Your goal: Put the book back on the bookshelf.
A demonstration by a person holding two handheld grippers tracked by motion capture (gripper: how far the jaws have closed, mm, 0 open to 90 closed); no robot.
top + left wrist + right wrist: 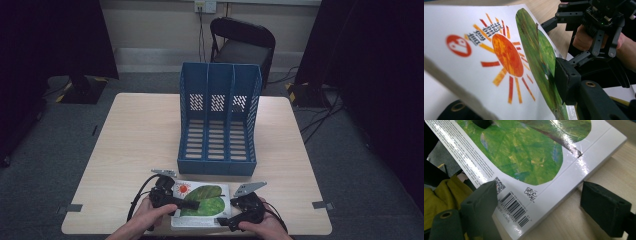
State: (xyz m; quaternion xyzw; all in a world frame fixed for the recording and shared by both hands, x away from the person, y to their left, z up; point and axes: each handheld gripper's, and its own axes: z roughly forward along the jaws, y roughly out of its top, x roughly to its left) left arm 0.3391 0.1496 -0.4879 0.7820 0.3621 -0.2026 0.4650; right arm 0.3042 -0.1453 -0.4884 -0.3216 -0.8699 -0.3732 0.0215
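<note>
At near desk edge, book lies flat, long axis left-right, blue file rack straight beyond. Left tongs clenched on cover near its left end. Right tongs released, straddling right near corner, equally close.
</note>
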